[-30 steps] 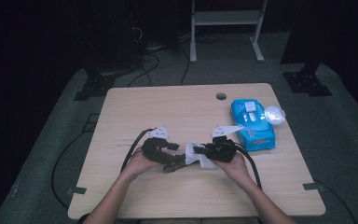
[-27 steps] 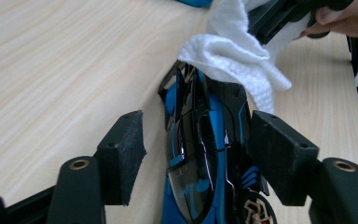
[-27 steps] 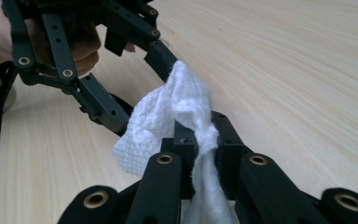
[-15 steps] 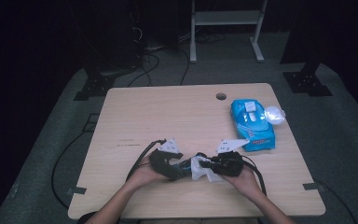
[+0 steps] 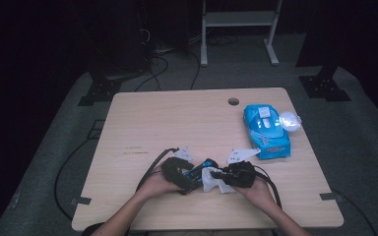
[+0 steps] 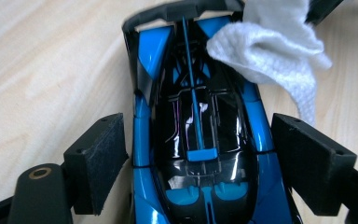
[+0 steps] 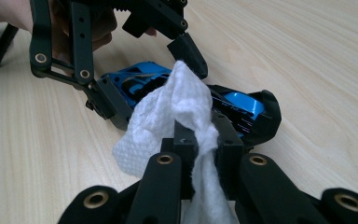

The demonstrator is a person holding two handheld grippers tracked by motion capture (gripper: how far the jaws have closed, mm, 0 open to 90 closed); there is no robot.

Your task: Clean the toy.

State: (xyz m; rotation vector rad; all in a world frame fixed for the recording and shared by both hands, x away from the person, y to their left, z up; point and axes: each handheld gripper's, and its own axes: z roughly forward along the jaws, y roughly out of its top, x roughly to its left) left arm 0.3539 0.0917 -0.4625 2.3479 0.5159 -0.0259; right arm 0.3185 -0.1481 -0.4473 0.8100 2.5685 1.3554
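Observation:
A blue and black toy car (image 6: 196, 140) lies on the wooden table (image 5: 177, 123) near its front edge. My left gripper (image 6: 198, 158) straddles the car. Its jaws have just been opening, and the pads (image 6: 98, 163) now stand just off the car's sides. My right gripper (image 7: 200, 135) is shut on a white wipe (image 7: 168, 116), which drapes against one end of the car (image 7: 244, 105). In the high view the two grippers (image 5: 194, 179) (image 5: 215, 174) face each other, with the car (image 5: 200, 169) and wipe (image 5: 210, 181) between them.
A blue pack of wipes (image 5: 266, 130) lies at the table's right side with a crumpled clear wrapper (image 5: 289, 120) beside it. A cable hole (image 5: 233, 102) sits near the far edge. Cables trail from both grippers off the table.
Both hands have come toward the table's front edge and closer together. The left jaws have spread wider around the car. The right gripper still clamps the wipe.

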